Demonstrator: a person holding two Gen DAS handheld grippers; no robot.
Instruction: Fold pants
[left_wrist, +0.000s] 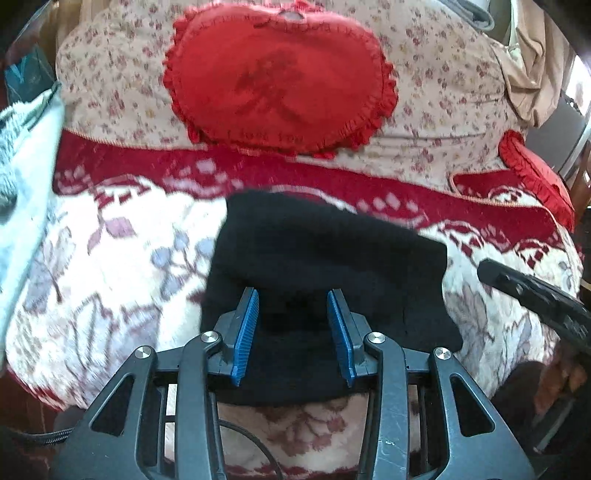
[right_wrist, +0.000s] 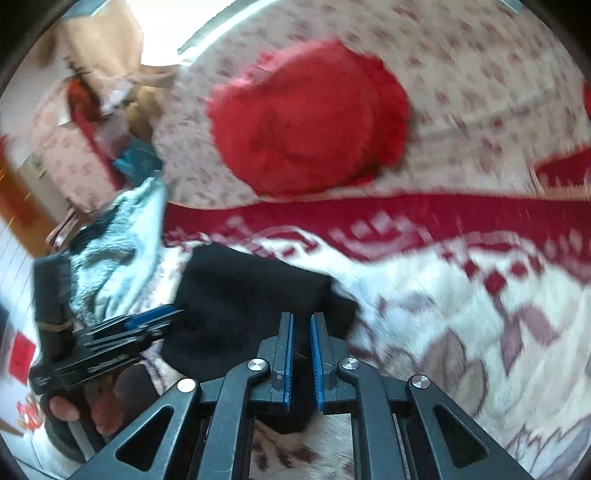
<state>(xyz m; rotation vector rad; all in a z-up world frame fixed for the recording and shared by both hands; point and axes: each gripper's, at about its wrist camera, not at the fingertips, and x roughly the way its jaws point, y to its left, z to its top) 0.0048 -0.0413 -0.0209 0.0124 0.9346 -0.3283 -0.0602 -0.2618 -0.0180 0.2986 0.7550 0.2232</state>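
Note:
The black pants (left_wrist: 325, 266) lie folded into a compact bundle on the red and white patterned blanket (left_wrist: 110, 266). My left gripper (left_wrist: 293, 301) is open, its blue pads apart above the near part of the bundle, holding nothing. My right gripper (right_wrist: 301, 328) has its pads nearly closed with a narrow gap, over the near right edge of the pants (right_wrist: 251, 295); black cloth shows between the pads. The left gripper also shows in the right wrist view (right_wrist: 147, 321), held by a hand at the pants' left edge. The right gripper's body shows in the left wrist view (left_wrist: 532, 291).
A red heart-shaped cushion (left_wrist: 280, 81) leans on a floral pillow (left_wrist: 443, 92) behind the pants. A second red cushion (left_wrist: 535, 173) lies at the far right. A pale blue-grey garment (right_wrist: 118, 251) lies left of the pants. The blanket's front edge is just below the grippers.

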